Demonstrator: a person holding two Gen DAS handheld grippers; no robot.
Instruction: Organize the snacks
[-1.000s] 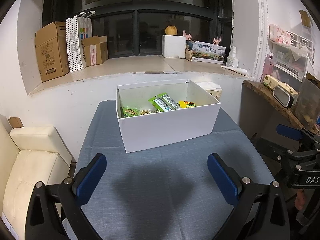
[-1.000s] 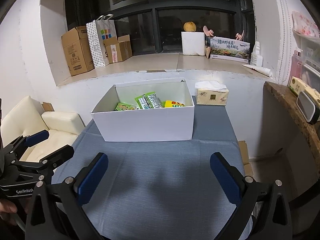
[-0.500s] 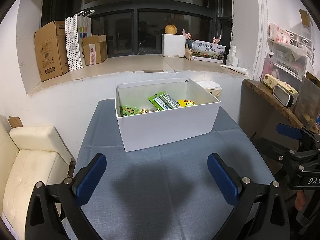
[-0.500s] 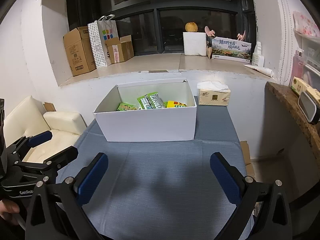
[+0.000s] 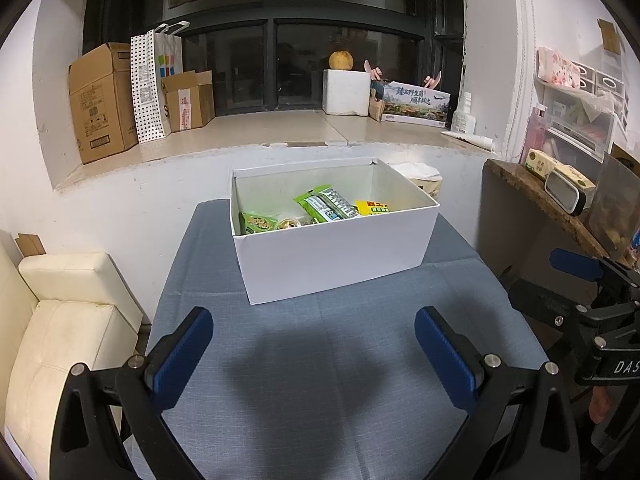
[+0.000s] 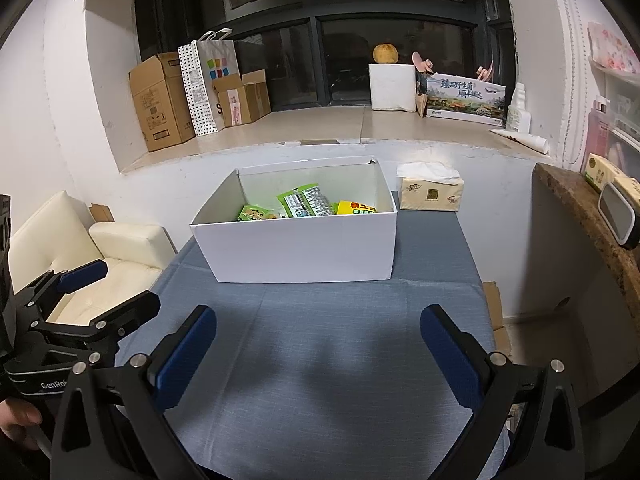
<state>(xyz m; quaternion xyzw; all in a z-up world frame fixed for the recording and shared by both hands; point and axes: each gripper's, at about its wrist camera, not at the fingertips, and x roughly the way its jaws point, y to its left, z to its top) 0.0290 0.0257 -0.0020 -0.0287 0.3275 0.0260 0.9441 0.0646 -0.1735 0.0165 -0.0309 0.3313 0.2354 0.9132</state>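
White box [image 5: 336,256] with snack packets [image 5: 326,208] sits ahead of both grippers, apart from them. Left gripper [image 5: 314,344] and right gripper [image 6: 318,344] hover over the blue tablecloth [image 6: 320,360], jaws wide apart, holding nothing.

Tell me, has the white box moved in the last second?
No. The white box sits just as before beside the tissue pack; both drift together as the camera shifts.

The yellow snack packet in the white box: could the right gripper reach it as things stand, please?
Probably yes. The white box is open-topped, the yellow snack packet lies uncovered near its right wall, and the right gripper is open and empty; it must go over the front wall.
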